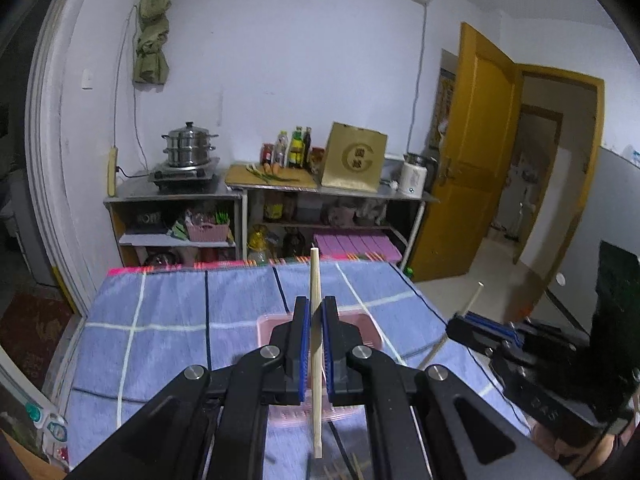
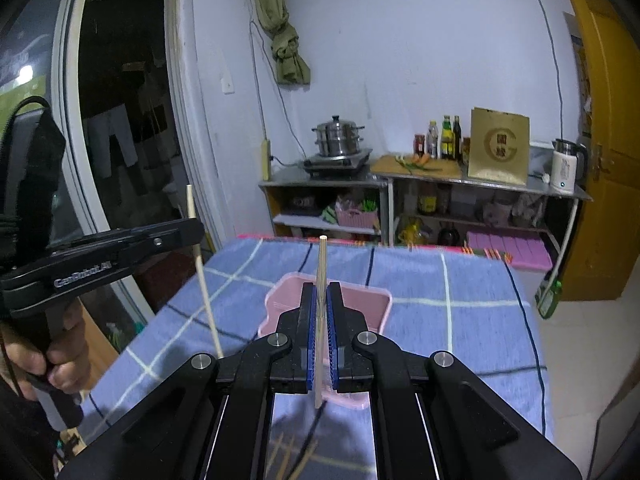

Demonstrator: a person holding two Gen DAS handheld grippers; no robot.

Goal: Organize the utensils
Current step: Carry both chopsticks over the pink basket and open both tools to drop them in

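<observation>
Each hand-held gripper, left (image 1: pixel 315 312) and right (image 2: pixel 321 300), clamps one chopstick (upright)

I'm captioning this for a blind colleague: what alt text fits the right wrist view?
The right gripper pinches one chopstick upright above a pink basket on a blue checked tablecloth. At left, the left gripper holds another chopstick.

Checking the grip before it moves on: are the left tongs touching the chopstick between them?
Touching. The left wrist view shows the left tongs shut, blue pads pressed against both sides of the upright chopstick.
</observation>
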